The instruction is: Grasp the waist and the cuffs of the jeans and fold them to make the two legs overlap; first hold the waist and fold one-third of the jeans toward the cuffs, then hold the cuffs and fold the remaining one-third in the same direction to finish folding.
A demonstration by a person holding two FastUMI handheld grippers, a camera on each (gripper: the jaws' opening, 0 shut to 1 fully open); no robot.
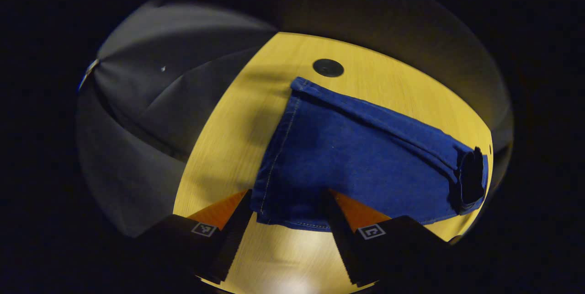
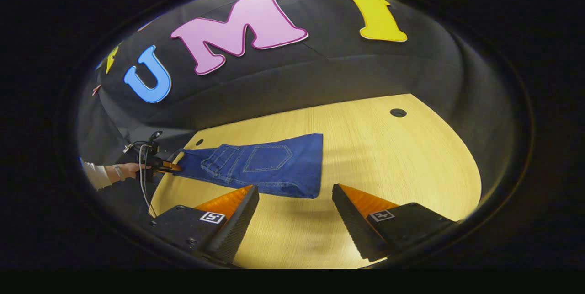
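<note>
The blue jeans [image 1: 356, 161] lie flat on the yellow wooden table [image 1: 237, 115], folded shorter. My left gripper [image 1: 288, 200] is open, its fingers wide apart, and a stitched edge of the jeans lies between the fingertips. A dark patch [image 1: 473, 179] shows at the jeans' far right end. In the right gripper view the jeans [image 2: 265, 166] show their back pockets. My right gripper [image 2: 295, 193] stands open just in front of their folded end, holding nothing. At the jeans' other end a hand [image 2: 130, 170] holds the left gripper [image 2: 173, 166].
A round black grommet [image 1: 328, 67] sits in the table beyond the jeans, also seen as a grommet [image 2: 398, 112] at the far right. A smaller hole [image 2: 199, 142] lies near the waist end. Black cloth walls surround the table [image 2: 388, 161].
</note>
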